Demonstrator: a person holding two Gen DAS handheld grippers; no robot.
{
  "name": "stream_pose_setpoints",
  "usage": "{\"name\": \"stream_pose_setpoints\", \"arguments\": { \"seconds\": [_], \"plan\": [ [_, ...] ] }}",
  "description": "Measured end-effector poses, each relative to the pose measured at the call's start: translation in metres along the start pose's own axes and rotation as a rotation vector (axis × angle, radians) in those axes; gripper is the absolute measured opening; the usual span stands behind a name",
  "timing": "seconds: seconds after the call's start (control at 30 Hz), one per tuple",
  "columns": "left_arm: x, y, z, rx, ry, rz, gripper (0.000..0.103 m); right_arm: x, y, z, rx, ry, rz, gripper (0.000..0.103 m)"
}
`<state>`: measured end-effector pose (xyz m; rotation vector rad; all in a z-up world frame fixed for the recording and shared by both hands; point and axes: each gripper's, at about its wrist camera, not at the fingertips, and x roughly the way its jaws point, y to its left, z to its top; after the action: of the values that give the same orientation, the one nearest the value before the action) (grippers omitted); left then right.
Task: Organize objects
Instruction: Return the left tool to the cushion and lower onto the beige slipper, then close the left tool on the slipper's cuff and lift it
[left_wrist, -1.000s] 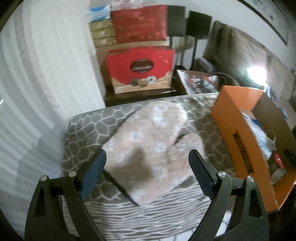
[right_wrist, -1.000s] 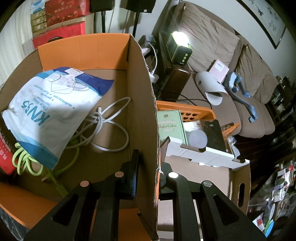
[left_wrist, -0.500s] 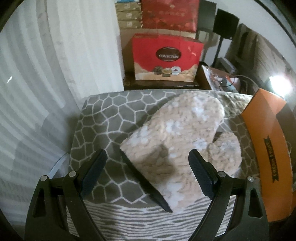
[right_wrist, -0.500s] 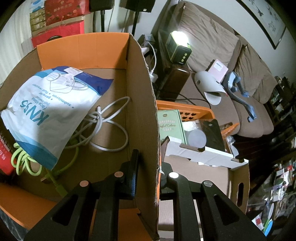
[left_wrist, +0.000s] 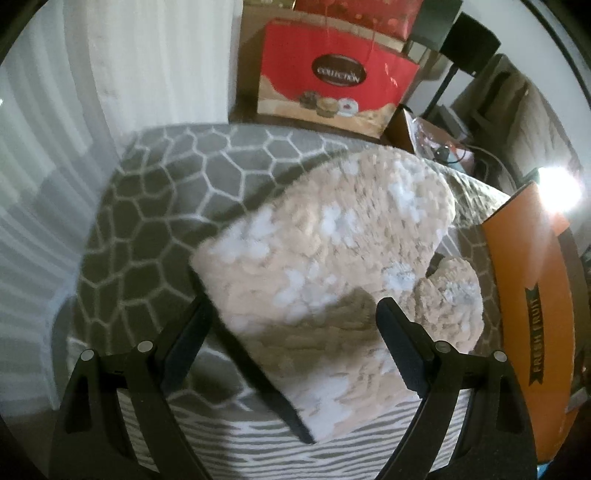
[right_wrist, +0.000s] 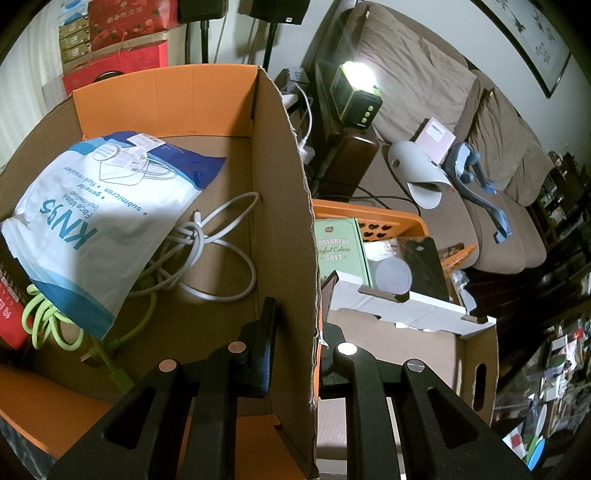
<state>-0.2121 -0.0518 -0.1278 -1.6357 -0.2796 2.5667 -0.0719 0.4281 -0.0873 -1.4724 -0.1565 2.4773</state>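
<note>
Left to right. My left gripper (left_wrist: 295, 336) pointed steeply down over the grey patterned cushion (left_wrist: 159, 206), fingers (left_wrist: 402, 350) wide apart and closing slightly. The fuzzy beige mitten (left_wrist: 325, 266) lay flat on the cushion, its cuff end between my fingers, thumb part toward the right finger. Pads weren't pressing on it; whether the tips touched the fabric I couldn't tell, as the frame was blurred. Behind the cushion stood a red gift box (left_wrist: 332, 85) against the white curtain (left_wrist: 92, 92). At the right edge of that view was the orange outside of the cardboard box (left_wrist: 532, 317), just beside the cushion.

My right gripper (right_wrist: 295, 325) was also angled steeply down, fingers close together and clamped on the box's right wall (right_wrist: 288, 221), one finger inside, one outside. Inside the box: a KN95 mask pack (right_wrist: 92, 221) on the left, lying on a white cable (right_wrist: 225, 258) and a green cable (right_wrist: 48, 325). Right of the wall sat an orange basket (right_wrist: 380, 221) holding a green booklet (right_wrist: 340, 251), with a white-topped carton (right_wrist: 413, 314) in front of it. Beyond was a brown sofa (right_wrist: 424, 85) with a lit lamp (right_wrist: 354, 92) on the armrest.
</note>
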Motion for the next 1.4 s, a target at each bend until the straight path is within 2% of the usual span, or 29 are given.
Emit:
{"name": "stream_pose_setpoints", "arguments": {
  "seconds": [0.07, 0.17, 0.23, 0.27, 0.4, 0.53, 0.83, 1.4],
  "plan": [
    [0.004, -0.001, -0.001, -0.011, 0.011, -0.008, 0.082, 0.000, 0.000, 0.000, 0.000, 0.000, 0.000, 0.015],
    [0.005, -0.005, -0.004, -0.003, 0.003, 0.023, 0.073, 0.000, 0.000, 0.000, 0.000, 0.000, 0.000, 0.015],
    [0.004, -0.008, -0.004, 0.004, -0.003, 0.035, 0.056, 0.000, 0.000, 0.000, 0.000, 0.000, 0.000, 0.015],
    [0.003, -0.009, -0.005, 0.004, -0.003, 0.042, 0.052, 0.000, 0.000, 0.000, 0.000, 0.000, 0.000, 0.015],
    [-0.001, -0.008, -0.004, -0.018, -0.013, 0.056, 0.021, 0.000, 0.000, 0.000, 0.001, -0.001, 0.000, 0.015],
    [-0.005, -0.008, -0.003, -0.034, -0.022, 0.056, 0.008, 0.000, 0.000, 0.000, 0.000, 0.000, 0.000, 0.015],
    [-0.031, -0.021, -0.001, -0.025, -0.074, 0.028, 0.007, 0.000, 0.000, 0.000, 0.000, 0.000, 0.000, 0.015],
    [-0.134, -0.100, 0.013, 0.123, -0.250, -0.143, 0.006, 0.000, 0.000, 0.000, 0.001, -0.001, 0.000, 0.015]
  ]
}}
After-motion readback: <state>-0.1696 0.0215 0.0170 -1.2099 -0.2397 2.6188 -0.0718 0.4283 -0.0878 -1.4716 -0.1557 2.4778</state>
